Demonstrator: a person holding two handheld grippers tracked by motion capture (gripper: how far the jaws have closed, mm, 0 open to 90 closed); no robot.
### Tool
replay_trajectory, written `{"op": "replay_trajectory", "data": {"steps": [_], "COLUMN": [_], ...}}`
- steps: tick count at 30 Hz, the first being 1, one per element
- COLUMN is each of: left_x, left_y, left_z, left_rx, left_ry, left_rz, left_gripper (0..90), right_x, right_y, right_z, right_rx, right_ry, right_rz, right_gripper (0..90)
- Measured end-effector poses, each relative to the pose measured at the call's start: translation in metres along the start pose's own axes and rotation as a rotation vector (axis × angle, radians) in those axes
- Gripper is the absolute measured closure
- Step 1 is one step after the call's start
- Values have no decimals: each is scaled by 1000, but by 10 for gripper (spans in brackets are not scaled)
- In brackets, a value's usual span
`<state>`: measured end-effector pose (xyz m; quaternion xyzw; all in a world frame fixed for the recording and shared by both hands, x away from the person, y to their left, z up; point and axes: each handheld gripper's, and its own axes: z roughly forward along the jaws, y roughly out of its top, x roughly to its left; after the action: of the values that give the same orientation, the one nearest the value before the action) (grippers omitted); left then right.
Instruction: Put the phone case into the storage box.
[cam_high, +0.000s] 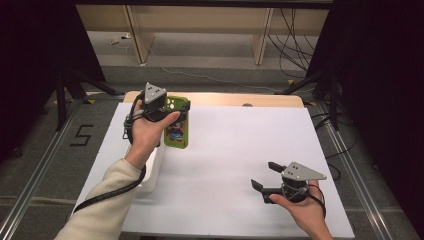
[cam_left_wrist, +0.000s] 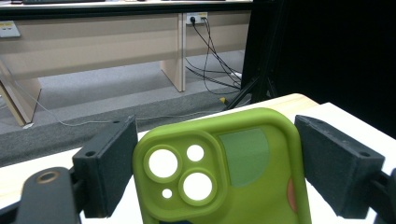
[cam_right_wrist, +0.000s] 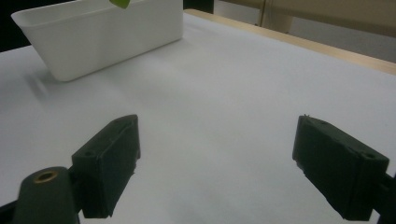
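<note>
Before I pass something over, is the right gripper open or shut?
Open: the right gripper has its jaws spread wide with only bare white table between them.

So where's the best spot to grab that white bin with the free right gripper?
Grip the white bin by its thin top rim, coming down from above with the right gripper. Its walls are too far apart to span; an open top leaves the rim clear, one jaw inside, one outside.

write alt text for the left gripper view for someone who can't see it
A soft green phone case with round camera cutouts sits clamped between the left gripper's two black jaws, its back facing the camera. Behind it lie the white-covered table's wooden edge, grey floor and cables.
</note>
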<state>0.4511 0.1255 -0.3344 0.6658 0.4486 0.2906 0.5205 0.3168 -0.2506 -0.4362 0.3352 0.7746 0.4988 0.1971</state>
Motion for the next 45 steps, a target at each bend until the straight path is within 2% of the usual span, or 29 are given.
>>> {"op": "replay_trajectory", "data": {"steps": [45], "left_x": [18], "left_y": [8], "left_z": [-7], "left_rx": [-36], "left_ry": [29], "left_rz": [-14], "left_gripper": [161], "right_x": [0], "right_y": [0], "right_z": [0], "right_rx": [1], "right_ry": [0], "right_rz": [-1], "right_gripper": [161]}}
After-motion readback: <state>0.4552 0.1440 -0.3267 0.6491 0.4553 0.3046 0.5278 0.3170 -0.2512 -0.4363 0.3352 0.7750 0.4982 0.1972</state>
